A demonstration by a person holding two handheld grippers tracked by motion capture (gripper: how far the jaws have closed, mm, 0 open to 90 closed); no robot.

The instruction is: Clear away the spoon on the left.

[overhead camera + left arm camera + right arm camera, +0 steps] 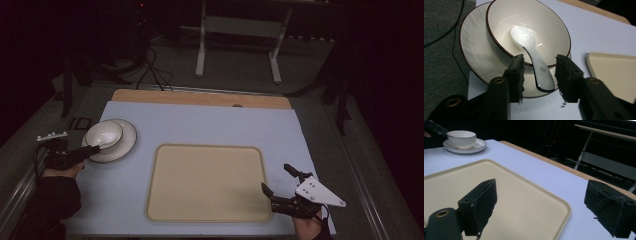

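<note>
White spoon (534, 60) between left tool (539, 75) pads

- One white bowl (529, 27) with a dark rim, stacked on the plate.
- One white ribbed plate (474, 52) with a dark rim, under the bowl.
- One white ceramic spoon (534, 58), its scoop in the bowl and its handle out over the bowl's rim.
- One beige tray (205, 182) with rounded corners.
- One pale blue mat (200, 122) covering the table.
- One wooden table (200, 98), seen as a strip past the mat's far edge.
- Two handheld grippers: the left gripper (539, 65) and the right gripper (544, 202), each with two black jaws.
- One grey three-cornered plate (320, 192), on the right gripper.
</note>
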